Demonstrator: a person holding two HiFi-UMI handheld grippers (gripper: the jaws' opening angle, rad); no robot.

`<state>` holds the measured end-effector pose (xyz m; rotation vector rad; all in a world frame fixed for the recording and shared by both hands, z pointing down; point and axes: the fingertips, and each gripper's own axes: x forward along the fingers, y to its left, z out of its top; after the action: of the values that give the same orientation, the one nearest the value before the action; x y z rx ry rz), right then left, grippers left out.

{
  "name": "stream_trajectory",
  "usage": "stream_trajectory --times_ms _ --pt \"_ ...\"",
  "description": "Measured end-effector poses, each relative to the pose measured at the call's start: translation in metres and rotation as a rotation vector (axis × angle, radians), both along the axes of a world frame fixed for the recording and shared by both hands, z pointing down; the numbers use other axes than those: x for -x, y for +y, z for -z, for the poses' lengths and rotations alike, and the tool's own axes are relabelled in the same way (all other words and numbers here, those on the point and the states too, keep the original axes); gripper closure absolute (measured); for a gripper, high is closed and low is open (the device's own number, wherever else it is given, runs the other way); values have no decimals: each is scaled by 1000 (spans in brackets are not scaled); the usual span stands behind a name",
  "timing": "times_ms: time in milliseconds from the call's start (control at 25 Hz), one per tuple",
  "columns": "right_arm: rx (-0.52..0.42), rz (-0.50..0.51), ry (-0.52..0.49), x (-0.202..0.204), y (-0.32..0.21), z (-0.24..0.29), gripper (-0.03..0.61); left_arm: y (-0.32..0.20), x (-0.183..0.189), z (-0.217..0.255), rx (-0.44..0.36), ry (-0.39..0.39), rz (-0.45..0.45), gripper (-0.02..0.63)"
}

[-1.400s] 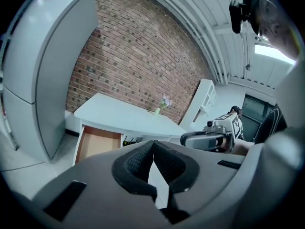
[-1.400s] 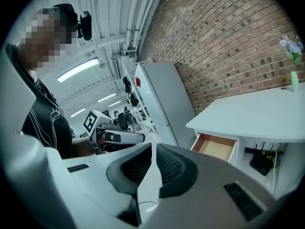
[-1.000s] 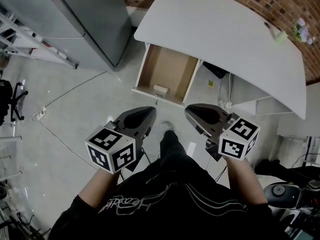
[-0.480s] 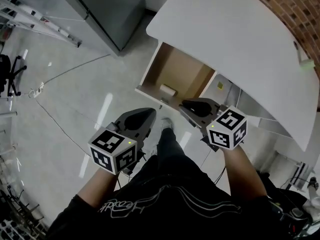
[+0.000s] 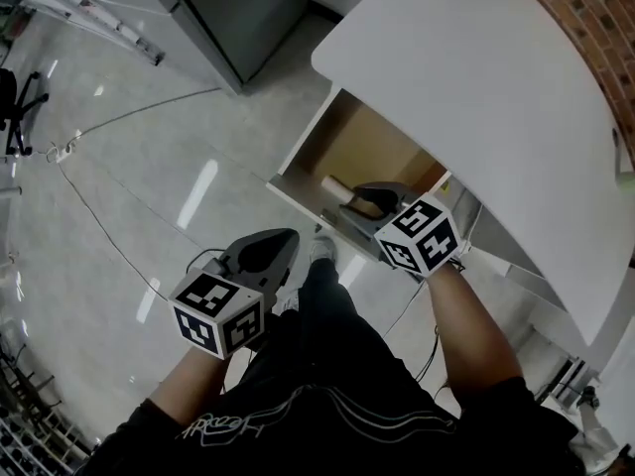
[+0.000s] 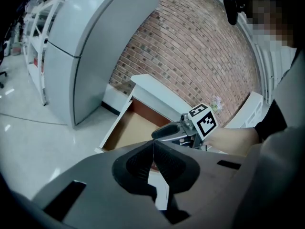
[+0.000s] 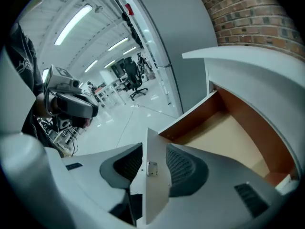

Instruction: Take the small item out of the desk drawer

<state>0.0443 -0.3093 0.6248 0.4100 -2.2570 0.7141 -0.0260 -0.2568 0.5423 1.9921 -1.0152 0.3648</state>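
Head view, item (image 5: 333,186) beside right tool (image 5: 363,202), opening round drawer front (image 5: 298,195)

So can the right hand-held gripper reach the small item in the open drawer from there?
Probably yes. The drawer is open and the small item lies uncovered just behind its front panel. The right hand-held gripper, jaws opening, straddles that panel, so it must clear it first.

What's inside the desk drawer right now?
A small pale item lies near the drawer's front. The desktop hides the back; the right gripper, jaws opening around the front panel, covers one front corner.
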Motion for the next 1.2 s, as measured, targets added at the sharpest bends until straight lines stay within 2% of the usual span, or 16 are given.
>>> stream_trajectory --times_ms 240,400,600,760,1200 --pt "20 124 146 6 -8 -65 372 -4 11 -23 34 11 41 592" --pt "36 214 230 6 -8 -99 361 -5 16 -34 56 15 65 592" --pt "96 275 305 4 -8 -147 357 -3 27 -54 74 2 96 592" --pt "142 282 336 3 -13 -172 357 -9 41 -63 82 0 130 592" --pt "209 347 372 7 -14 -210 357 -5 51 -88 119 6 151 592"
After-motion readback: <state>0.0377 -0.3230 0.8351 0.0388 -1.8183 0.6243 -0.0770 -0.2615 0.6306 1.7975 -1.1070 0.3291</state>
